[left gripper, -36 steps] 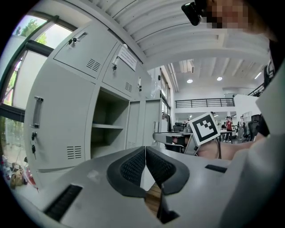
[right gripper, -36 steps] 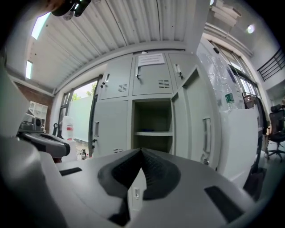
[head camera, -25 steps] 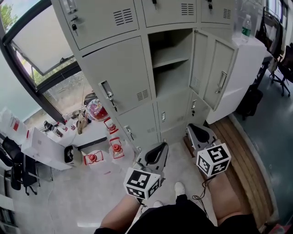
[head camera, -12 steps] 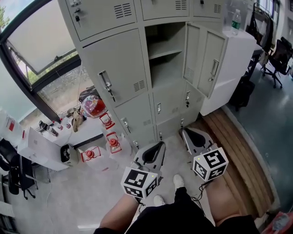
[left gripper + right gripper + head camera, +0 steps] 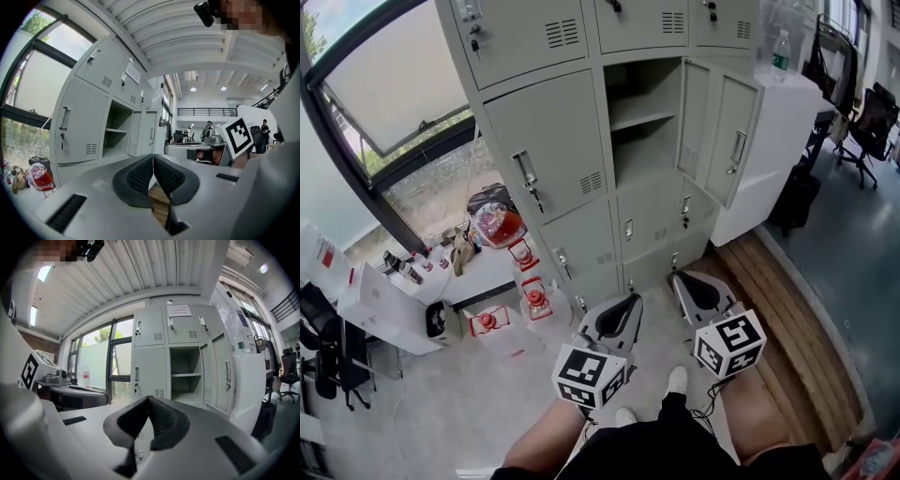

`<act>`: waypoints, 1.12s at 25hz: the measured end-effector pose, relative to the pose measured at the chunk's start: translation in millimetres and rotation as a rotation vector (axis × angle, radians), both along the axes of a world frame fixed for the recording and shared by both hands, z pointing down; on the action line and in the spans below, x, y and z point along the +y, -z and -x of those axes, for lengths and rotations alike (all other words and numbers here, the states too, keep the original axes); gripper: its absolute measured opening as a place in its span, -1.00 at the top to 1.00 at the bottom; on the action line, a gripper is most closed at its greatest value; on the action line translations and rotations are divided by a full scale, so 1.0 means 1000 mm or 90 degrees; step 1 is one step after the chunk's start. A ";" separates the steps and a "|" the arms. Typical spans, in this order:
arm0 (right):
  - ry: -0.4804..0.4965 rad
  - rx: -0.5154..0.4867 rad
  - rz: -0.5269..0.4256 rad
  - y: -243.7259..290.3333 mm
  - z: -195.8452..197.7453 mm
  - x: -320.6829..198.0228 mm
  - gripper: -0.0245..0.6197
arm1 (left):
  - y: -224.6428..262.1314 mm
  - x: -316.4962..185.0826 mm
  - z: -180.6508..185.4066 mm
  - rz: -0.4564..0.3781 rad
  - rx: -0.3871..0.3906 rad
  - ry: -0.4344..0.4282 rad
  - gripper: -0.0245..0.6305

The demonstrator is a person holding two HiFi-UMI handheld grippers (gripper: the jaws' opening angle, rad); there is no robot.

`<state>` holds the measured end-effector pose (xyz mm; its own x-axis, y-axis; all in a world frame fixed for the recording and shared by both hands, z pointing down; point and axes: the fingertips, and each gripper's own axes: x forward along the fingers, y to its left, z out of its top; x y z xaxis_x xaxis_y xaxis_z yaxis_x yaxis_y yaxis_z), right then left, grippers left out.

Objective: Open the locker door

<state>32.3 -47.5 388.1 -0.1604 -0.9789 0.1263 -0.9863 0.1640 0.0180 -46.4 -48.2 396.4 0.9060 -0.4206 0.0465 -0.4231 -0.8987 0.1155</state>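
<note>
A bank of grey lockers (image 5: 553,145) stands ahead. The middle compartment (image 5: 642,117) is open, showing a shelf, and its door (image 5: 727,141) is swung out to the right. Both grippers hang low near the person's knees, well short of the lockers and touching nothing. My left gripper (image 5: 630,302) is shut and empty, its pads meeting in the left gripper view (image 5: 153,158). To its right, my right gripper (image 5: 682,279) is also shut and empty (image 5: 149,400). The open compartment (image 5: 183,376) and its door (image 5: 220,373) show ahead in the right gripper view.
Red lantern-like items (image 5: 534,300) and white boxes (image 5: 389,305) lie on the floor at the left, below a large window (image 5: 384,84). A white cabinet (image 5: 783,141) carrying a water bottle (image 5: 781,52) stands right of the lockers. A wooden floor strip (image 5: 787,300) runs at the right.
The head view has shifted slightly, so the lockers sit a little differently in frame. Both grippers stay shut and low in about the same place.
</note>
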 end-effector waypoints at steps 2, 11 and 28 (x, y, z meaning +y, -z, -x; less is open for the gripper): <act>0.004 0.003 0.000 0.002 0.002 0.000 0.76 | 0.003 -0.001 0.000 -0.002 0.004 0.002 0.87; 0.011 0.004 0.008 -0.001 0.002 -0.002 0.76 | 0.004 -0.008 -0.005 0.002 0.008 0.005 0.87; 0.004 0.004 0.016 -0.005 -0.004 0.005 0.76 | 0.002 -0.006 -0.015 0.007 0.011 -0.006 0.87</act>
<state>36.1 -43.0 393.0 -0.1651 -0.9745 0.1518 -0.9853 0.1700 0.0195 -31.4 -54.2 394.1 0.9108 -0.4113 0.0351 -0.4121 -0.9013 0.1334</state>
